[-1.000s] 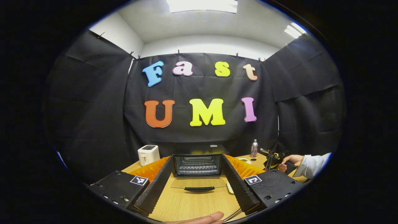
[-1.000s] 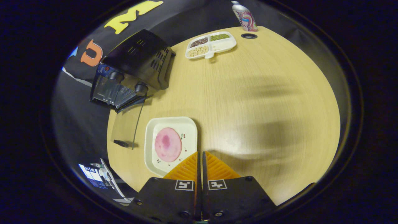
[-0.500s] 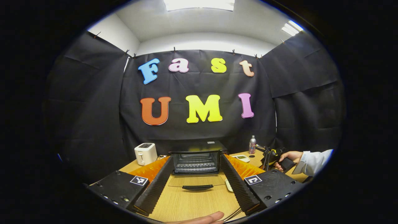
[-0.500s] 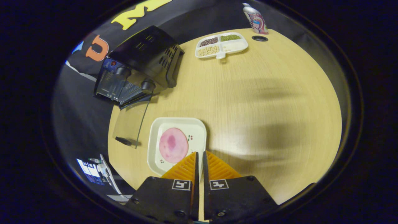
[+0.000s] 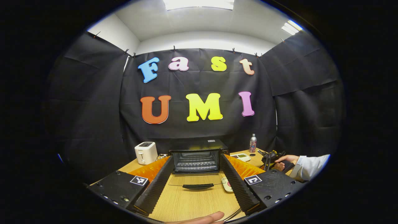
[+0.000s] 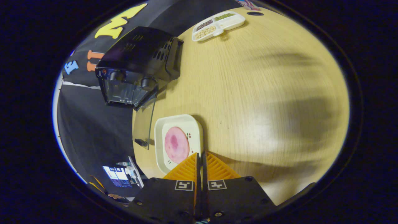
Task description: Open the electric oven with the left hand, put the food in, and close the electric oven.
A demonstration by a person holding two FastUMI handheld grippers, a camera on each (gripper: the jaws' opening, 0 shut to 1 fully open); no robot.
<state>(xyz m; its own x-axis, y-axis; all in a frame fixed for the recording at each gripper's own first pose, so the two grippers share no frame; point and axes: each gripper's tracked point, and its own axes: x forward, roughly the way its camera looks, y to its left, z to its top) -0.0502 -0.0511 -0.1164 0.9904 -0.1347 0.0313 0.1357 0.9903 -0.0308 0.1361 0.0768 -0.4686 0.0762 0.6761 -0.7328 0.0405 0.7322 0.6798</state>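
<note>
One of three steps looks done: the oven is open, food not yet in, door not yet closed.

Left gripper view: your left gripper has its jaws spread wide, holding nothing, well back from the oven and aimed straight at it. The door lies folded down flat toward you, its handle at the near edge, and the rack inside is bare. A sliver of the plate peeks out just past your right finger, on the table beside the door. Farther right your other hand holds the second gripper low over the table. A toaster sits left of the oven, a bottle behind on the right.

Right gripper view: your right gripper has its jaws closed together with no visible gap; the tips sit at the plate's near edge. I judge they grip nothing, though whether the rim is pinched can't be settled from here. The food, a pink round slice, lies on the plate, which sits just beside the open door, near the oven. A divided tray of beans is well apart at the far end.

Left to do, as I judge: spread the right jaws, grab the plate by its rim, slide it onto the rack, then lift the door shut with your left.
</note>
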